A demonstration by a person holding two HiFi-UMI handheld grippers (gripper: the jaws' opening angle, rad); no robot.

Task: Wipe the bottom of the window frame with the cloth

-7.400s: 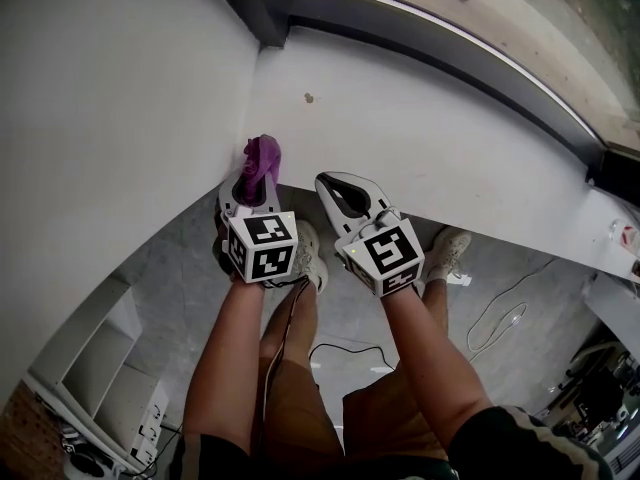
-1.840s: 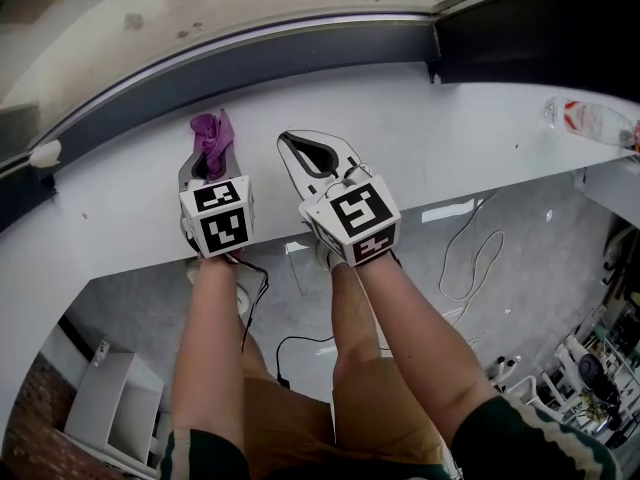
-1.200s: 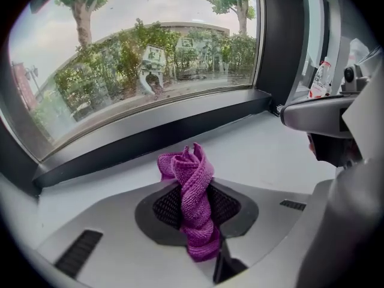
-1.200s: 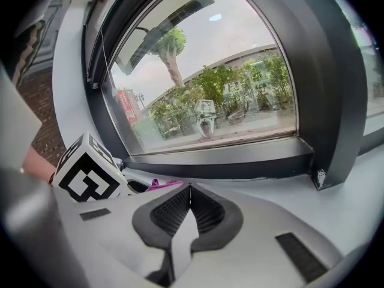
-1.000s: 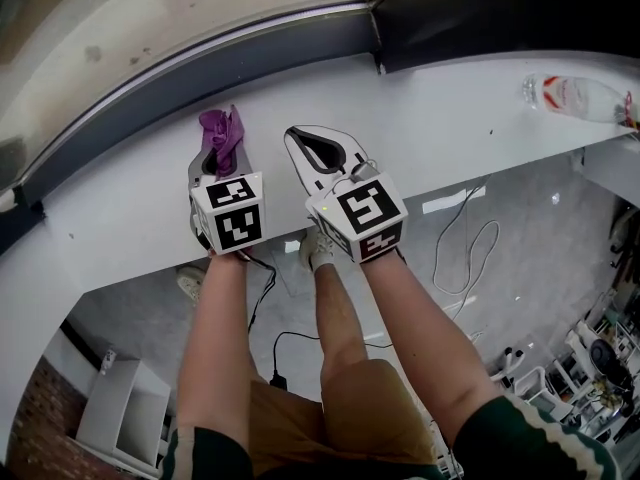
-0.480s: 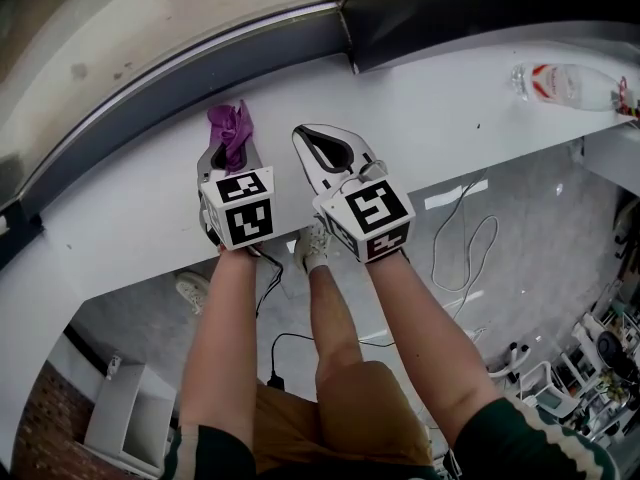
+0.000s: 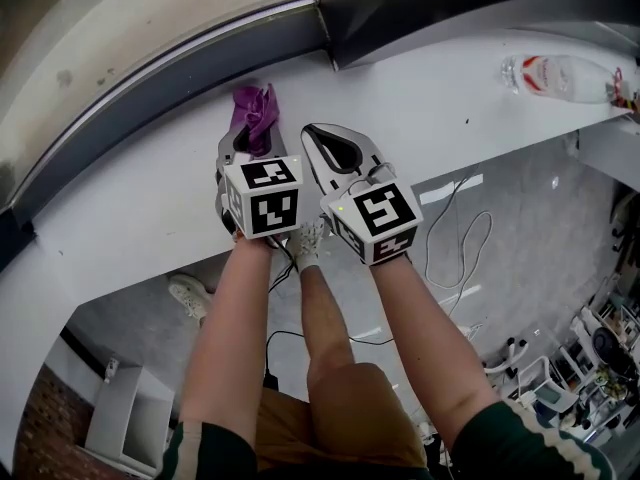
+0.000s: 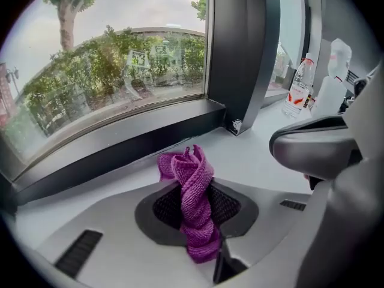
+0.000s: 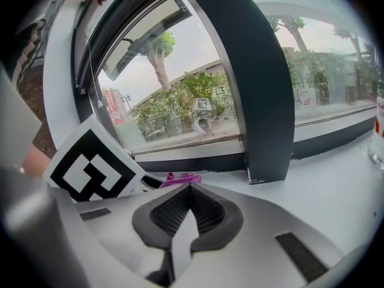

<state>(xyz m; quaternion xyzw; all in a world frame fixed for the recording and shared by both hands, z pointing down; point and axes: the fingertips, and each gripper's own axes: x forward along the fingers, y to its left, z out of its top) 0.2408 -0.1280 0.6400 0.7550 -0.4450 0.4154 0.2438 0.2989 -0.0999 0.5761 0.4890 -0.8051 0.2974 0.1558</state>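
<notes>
A purple cloth (image 7: pixel 256 109) (image 8: pixel 191 204) sits twisted between the jaws of my left gripper (image 7: pixel 252 128) (image 8: pixel 193 188), which is shut on it over the white sill (image 7: pixel 130 208). The cloth's tip stands just short of the dark bottom rail of the window frame (image 7: pixel 160 68) (image 8: pixel 120 146). A dark upright post (image 7: pixel 335 18) (image 8: pixel 240 47) stands just to the right. My right gripper (image 7: pixel 322 133) (image 9: pixel 189 191) is beside the left one, shut with nothing in it. From the right gripper view the cloth (image 9: pixel 180 179) peeks over the jaws.
A clear plastic bottle (image 7: pixel 555 76) (image 8: pixel 298 87) lies on the sill far to the right. The sill's front edge drops to a grey floor with a cable (image 7: pixel 460 258) and the person's shoes (image 7: pixel 190 293).
Both grippers have slid right along the sill toward the upright post, the left one carrying the cloth and now closer to the bottom rail.
</notes>
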